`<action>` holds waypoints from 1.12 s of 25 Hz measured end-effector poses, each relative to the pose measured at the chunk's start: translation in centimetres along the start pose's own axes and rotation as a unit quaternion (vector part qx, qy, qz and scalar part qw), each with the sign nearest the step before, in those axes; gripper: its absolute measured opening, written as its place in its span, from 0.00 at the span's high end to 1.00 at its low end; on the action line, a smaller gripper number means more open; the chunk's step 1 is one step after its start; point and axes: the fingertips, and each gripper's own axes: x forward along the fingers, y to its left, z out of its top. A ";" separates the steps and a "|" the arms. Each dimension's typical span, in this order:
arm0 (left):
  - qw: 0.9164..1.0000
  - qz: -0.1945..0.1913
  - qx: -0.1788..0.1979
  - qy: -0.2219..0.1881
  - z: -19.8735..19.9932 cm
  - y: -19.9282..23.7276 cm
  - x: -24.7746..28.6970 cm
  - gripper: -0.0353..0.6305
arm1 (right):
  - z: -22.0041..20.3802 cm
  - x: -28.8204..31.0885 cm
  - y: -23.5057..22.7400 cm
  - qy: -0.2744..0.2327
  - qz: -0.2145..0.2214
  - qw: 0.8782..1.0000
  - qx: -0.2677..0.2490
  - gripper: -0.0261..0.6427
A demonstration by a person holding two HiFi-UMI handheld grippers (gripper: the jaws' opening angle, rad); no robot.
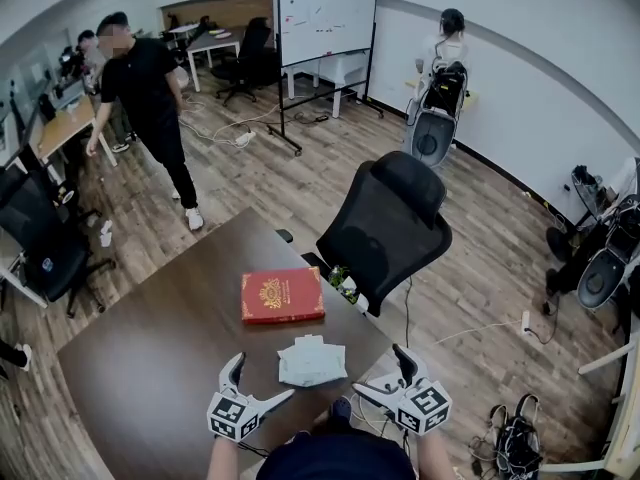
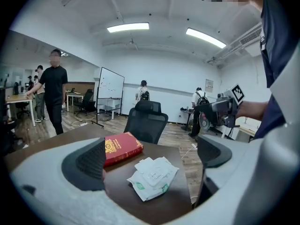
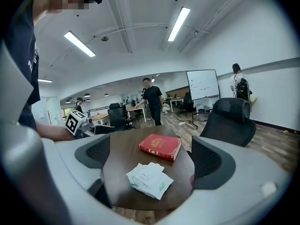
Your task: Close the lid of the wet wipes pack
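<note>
The wet wipes pack [image 1: 312, 360] lies flat on the bench [image 1: 150, 358], and the left gripper [image 1: 265, 376] and right gripper [image 1: 380, 370] hover beside it, both open and empty, likely ready to press its lid.

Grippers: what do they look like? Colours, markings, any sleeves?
The left gripper and right gripper both have pale grey bodies with two tapering jaws. Each jaw is faced with a black ribbed pad. Each gripper carries a cube with black-and-white square markers. The person wears a dark navy short-sleeved top.
</note>
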 end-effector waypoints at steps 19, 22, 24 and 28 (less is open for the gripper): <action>0.978 -0.049 0.026 0.204 -15.2 1.5 9.4 0.06 | -2.3 -0.9 0.2 0.020 0.015 0.999 0.047 0.15; 0.974 -0.052 0.030 0.219 -16.3 1.7 10.5 0.07 | -2.7 -0.9 0.1 0.024 0.013 0.998 0.047 0.15; 0.973 -0.056 0.037 0.223 -16.7 1.8 11.4 0.08 | -2.9 -0.9 -0.1 0.027 0.013 0.998 0.049 0.15; 0.965 -0.070 0.056 0.247 -18.5 1.8 13.2 0.11 | -3.1 -0.4 -0.4 0.032 0.013 0.998 0.047 0.16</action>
